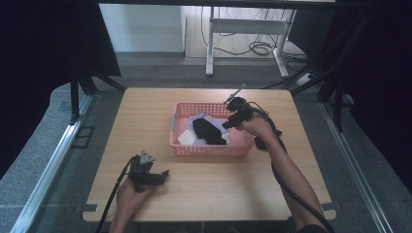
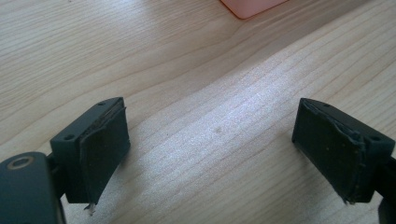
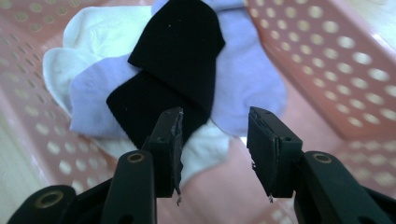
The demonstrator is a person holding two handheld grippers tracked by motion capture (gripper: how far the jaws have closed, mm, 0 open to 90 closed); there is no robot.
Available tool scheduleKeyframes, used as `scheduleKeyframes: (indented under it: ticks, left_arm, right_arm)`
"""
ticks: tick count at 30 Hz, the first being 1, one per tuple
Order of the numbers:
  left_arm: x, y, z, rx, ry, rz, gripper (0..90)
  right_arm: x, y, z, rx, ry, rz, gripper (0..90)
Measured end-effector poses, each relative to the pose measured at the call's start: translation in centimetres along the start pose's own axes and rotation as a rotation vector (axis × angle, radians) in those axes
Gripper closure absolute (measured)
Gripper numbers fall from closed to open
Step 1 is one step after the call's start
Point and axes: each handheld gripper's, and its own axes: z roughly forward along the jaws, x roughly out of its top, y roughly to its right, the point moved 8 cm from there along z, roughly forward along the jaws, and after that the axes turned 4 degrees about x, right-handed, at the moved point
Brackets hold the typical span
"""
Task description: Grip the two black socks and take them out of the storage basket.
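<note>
Overlapping black sock [image 3: 177, 70] hiding purple sock [image 3: 247, 79] & white sock [image 3: 88, 32] partly.

Pink basket [image 2: 252, 6]: in the left gripper view cut off by the top edge, one corner in frame; in the right gripper view its walls run off every edge, and the near wall is blurred. White socks [image 3: 88, 35] and lilac socks [image 3: 247, 70]: largely covered by the black socks [image 3: 175, 56] lying across them, so their count cannot be told; in the high view the pile is too small to separate piece from piece. Right gripper [image 1: 228, 119]: in the high view its jaws sit dark against the black socks, gap not readable there.
</note>
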Motion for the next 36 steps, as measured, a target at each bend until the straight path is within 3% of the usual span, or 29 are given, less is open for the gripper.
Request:
scheduleKeyframes:
  ticks: [15,18,20,22,23,26,32,36]
  left_arm:
    - [0.0,0.0,0.0,0.0,0.0,0.0,10.6]
    - [0.0,0.0,0.0,0.001,0.0,0.0,10.6]
    - [0.0,0.0,0.0,0.001,0.002,-0.004,10.6]
    - [0.0,0.0,0.0,0.001,-0.001,0.0,10.6]
    - [0.0,0.0,0.0,0.001,-0.001,0.0,10.6]
    - [0.0,0.0,0.0,0.001,0.003,-0.005,10.6]
    - [0.0,0.0,0.0,0.002,-0.002,0.001,10.6]
    - [0.0,0.0,0.0,0.002,-0.001,0.001,10.6]
  right_arm:
    - [0.4,0.1,6.3,0.022,-0.063,0.0,54.6]
    - [0.3,0.0,7.1,0.026,-0.077,-0.02,61.8]
    - [0.2,-0.1,7.4,-0.003,-0.095,-0.039,72.9]
    - [0.3,-0.2,7.4,-0.007,-0.087,-0.036,85.1]
    - [0.3,-0.2,7.2,-0.006,-0.084,-0.043,86.4]
    - [0.4,-0.5,6.6,-0.007,-0.089,-0.049,87.5]
    - [1.5,-1.0,3.9,0.022,-0.019,-0.026,87.6]
    - [1.8,-1.2,2.0,0.032,0.016,-0.04,87.6]
